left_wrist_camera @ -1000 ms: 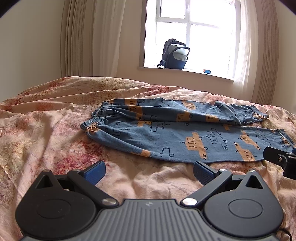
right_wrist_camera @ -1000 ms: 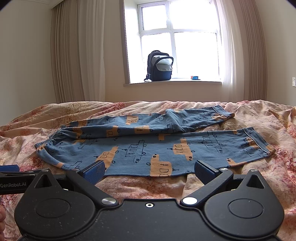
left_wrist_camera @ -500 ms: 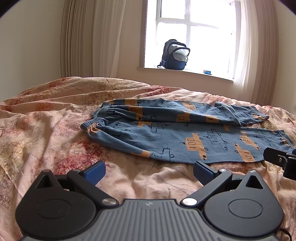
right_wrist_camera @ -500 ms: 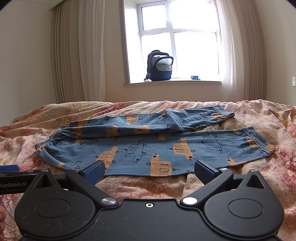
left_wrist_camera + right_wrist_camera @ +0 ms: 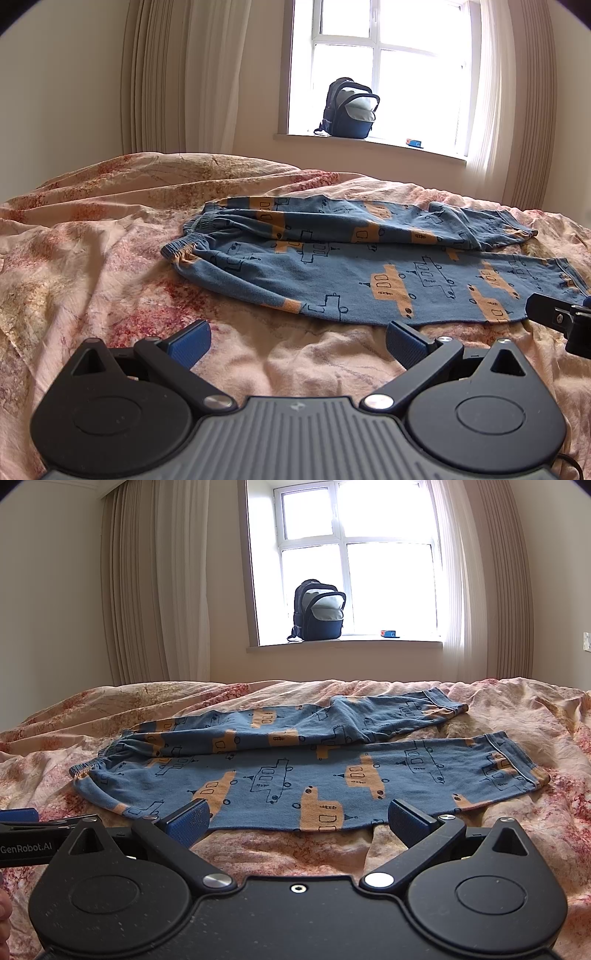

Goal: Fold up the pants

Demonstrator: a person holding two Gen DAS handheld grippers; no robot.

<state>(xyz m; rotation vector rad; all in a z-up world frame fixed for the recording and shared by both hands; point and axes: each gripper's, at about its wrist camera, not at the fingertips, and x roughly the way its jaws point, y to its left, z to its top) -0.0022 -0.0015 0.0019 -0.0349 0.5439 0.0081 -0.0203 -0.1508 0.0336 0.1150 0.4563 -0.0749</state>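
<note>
Two grippers, left (image 5: 297, 341) and right (image 5: 298, 821), gaping wide just short of pants (image 5: 295, 771): soft, light, floppy; best pinched at waistband (image 5: 96, 766) and cuff (image 5: 532, 771).

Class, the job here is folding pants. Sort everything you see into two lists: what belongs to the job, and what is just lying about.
Belongs to the job:
- blue pants, spread flat on the bedspread
- left gripper, open
- right gripper, open

Just lying about:
- backpack on the windowsill
- small blue object on the windowsill
- curtains
</note>
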